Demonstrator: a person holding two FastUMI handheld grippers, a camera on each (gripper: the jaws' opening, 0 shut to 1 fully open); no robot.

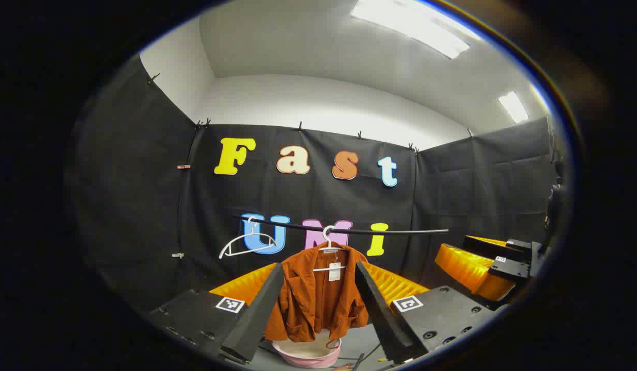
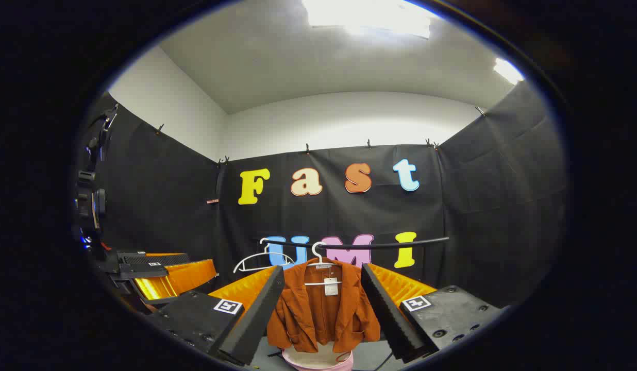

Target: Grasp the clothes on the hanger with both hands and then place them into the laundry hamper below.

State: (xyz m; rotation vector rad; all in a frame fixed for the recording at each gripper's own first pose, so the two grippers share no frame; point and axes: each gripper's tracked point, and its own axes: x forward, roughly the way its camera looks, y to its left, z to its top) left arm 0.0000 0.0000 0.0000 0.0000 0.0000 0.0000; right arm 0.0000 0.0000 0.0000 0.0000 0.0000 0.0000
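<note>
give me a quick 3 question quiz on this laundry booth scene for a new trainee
1. True or false: the rust-orange jacket hangs from a white hanger on the black rail.
2. Multiple choice: what sits under the jacket? A) a blue bucket B) a pink laundry hamper C) a cardboard box
3. Short answer: how do the left gripper and right gripper stand relative to the jacket?

Key
1. True; an empty hanger hangs beside it.
2. B
3. Both are open and short of it, with the jacket seen between each one's fingers, nothing grasped.
</note>
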